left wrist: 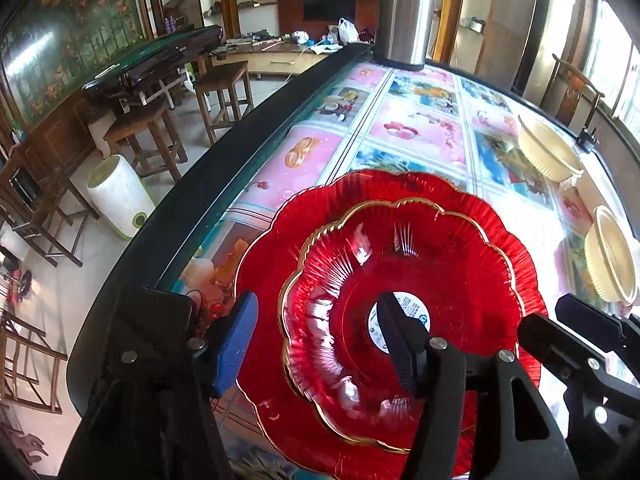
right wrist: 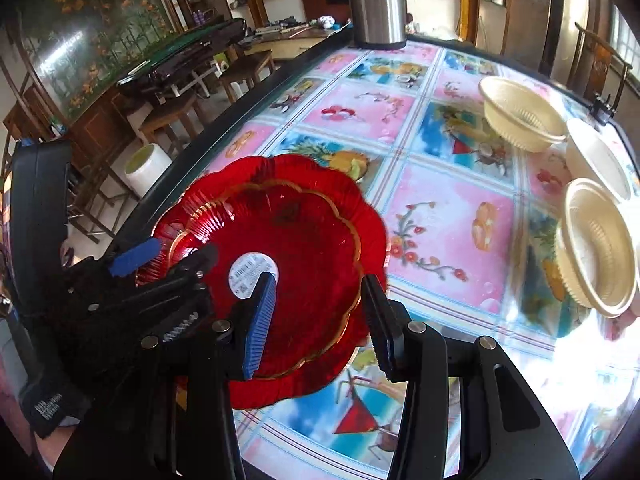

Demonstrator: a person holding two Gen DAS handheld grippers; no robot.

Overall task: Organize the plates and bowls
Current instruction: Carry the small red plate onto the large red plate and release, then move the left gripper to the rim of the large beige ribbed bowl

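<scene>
A small red glass plate (left wrist: 404, 280) with a gold scalloped rim and a round white label rests on a larger red plate (left wrist: 400, 188) near the table's left edge. Both show in the right wrist view, small plate (right wrist: 304, 232) on large plate (right wrist: 280, 388). My left gripper (left wrist: 320, 344) is open, its fingers either side of the small plate's left rim. My right gripper (right wrist: 320, 320) is open, its fingers either side of the small plate's right rim. Three cream ribbed bowls stand at the right: one (right wrist: 520, 120), another (right wrist: 600, 160), and a stacked one (right wrist: 596, 244).
The table (right wrist: 440, 216) has a glossy pictured cloth and a dark raised edge (left wrist: 240, 136). A steel kettle (left wrist: 404, 12) stands at the far end. Wooden stools (left wrist: 224, 84) and a white bin (left wrist: 120, 196) are on the floor to the left.
</scene>
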